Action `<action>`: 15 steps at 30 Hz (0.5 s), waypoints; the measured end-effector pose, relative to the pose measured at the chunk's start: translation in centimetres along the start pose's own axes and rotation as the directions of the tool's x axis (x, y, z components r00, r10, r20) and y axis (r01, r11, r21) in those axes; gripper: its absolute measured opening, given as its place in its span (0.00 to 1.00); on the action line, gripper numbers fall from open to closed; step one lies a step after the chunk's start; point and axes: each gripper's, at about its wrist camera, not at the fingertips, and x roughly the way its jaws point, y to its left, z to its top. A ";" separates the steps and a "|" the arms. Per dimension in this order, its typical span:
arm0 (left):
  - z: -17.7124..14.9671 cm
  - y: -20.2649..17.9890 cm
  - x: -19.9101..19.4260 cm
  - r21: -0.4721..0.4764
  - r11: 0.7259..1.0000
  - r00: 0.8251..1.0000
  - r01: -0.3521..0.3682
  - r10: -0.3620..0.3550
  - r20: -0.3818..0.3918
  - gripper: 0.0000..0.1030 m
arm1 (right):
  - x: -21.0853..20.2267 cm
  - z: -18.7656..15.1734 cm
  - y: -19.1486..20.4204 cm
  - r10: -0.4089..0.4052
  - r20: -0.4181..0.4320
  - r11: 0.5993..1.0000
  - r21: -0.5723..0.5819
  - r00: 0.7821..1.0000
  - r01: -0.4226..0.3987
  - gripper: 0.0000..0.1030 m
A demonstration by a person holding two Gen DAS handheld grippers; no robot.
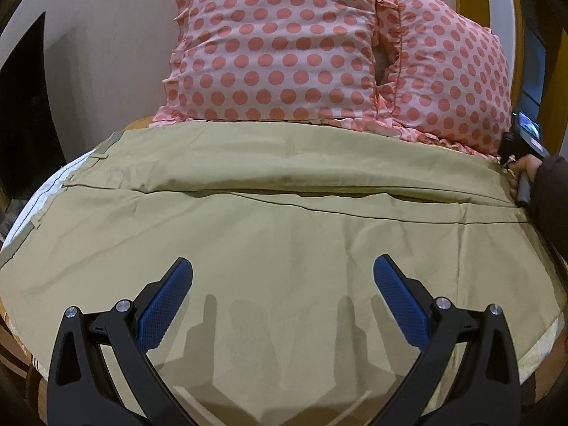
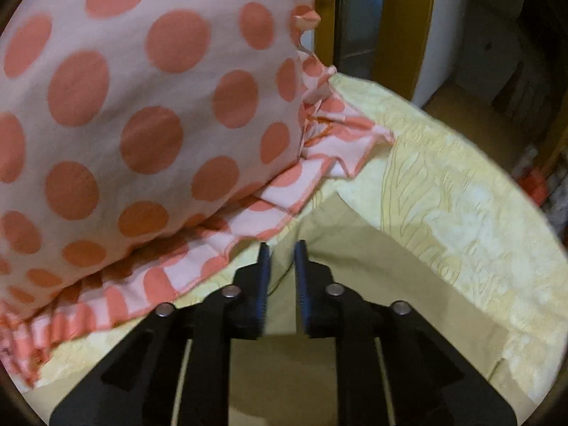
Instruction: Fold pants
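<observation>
Khaki pants (image 1: 284,220) lie spread across the bed, one leg folded over the other, waistband at the left. My left gripper (image 1: 283,273) is open and empty, hovering over the near part of the pants. My right gripper (image 2: 283,259) is nearly shut, with a fold of the khaki pants (image 2: 355,248) between its fingers, near the cuff end. In the left wrist view the right gripper (image 1: 511,159) shows at the far right edge of the pants, held by a hand.
Two pink pillows with coral polka dots (image 1: 284,46) (image 2: 142,106) lean at the head of the bed, just beyond the pants. A pale yellow quilted bedspread (image 2: 461,213) covers the bed. A yellow door frame (image 2: 408,17) stands behind.
</observation>
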 end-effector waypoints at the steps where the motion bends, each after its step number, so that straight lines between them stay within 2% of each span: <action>1: 0.0 0.2 -0.2 -0.007 1.000 1.000 0.001 -0.001 0.003 0.99 | -0.7 -0.4 -1.1 0.057 0.003 0.998 0.040 0.998 -0.057 0.04; 2: -0.1 0.5 -0.4 -0.014 1.000 1.000 0.002 -0.002 0.006 0.99 | -1.5 -0.8 -2.2 0.108 0.015 0.992 0.070 0.994 -0.109 0.04; 5: -0.1 1.4 -1.1 -0.037 0.999 1.000 0.007 -0.006 0.023 0.99 | -6.2 -3.1 -5.9 0.282 0.109 0.949 0.114 0.953 -0.294 0.04; 7: 0.1 2.3 -1.6 -0.059 0.998 0.999 0.018 -0.015 0.039 0.99 | -10.6 -6.0 -9.5 0.406 0.172 0.892 0.138 0.897 -0.430 0.04; 8: 0.2 2.8 -1.8 -0.073 0.997 0.999 0.021 -0.018 0.044 0.99 | -12.0 -7.1 -10.8 0.440 0.189 0.872 0.145 0.878 -0.468 0.04; 9: 0.4 3.5 -2.0 -0.089 0.996 0.999 0.023 -0.018 0.049 0.99 | -14.4 -9.6 -13.1 0.486 0.209 0.840 0.158 0.849 -0.519 0.03; 10: 0.7 3.9 -2.1 -0.099 0.995 0.999 0.021 -0.016 0.050 0.99 | -15.8 -11.5 -14.7 0.510 0.219 0.819 0.173 0.832 -0.547 0.03; 11: 1.1 4.5 -2.2 -0.114 0.993 0.999 0.014 -0.008 0.050 0.99 | -17.4 -13.8 -16.2 0.524 0.222 0.803 0.193 0.822 -0.564 0.03; 12: 1.5 5.2 -2.4 -0.127 0.992 0.999 0.008 -0.002 0.053 0.99 | -17.4 -15.0 -17.6 0.524 0.217 0.797 0.216 0.824 -0.564 0.03; 15: 2.8 7.0 -2.4 -0.163 0.987 0.998 -0.005 0.015 0.061 0.99 | -16.9 -18.8 -20.1 0.513 0.138 0.793 0.302 0.847 -0.530 0.04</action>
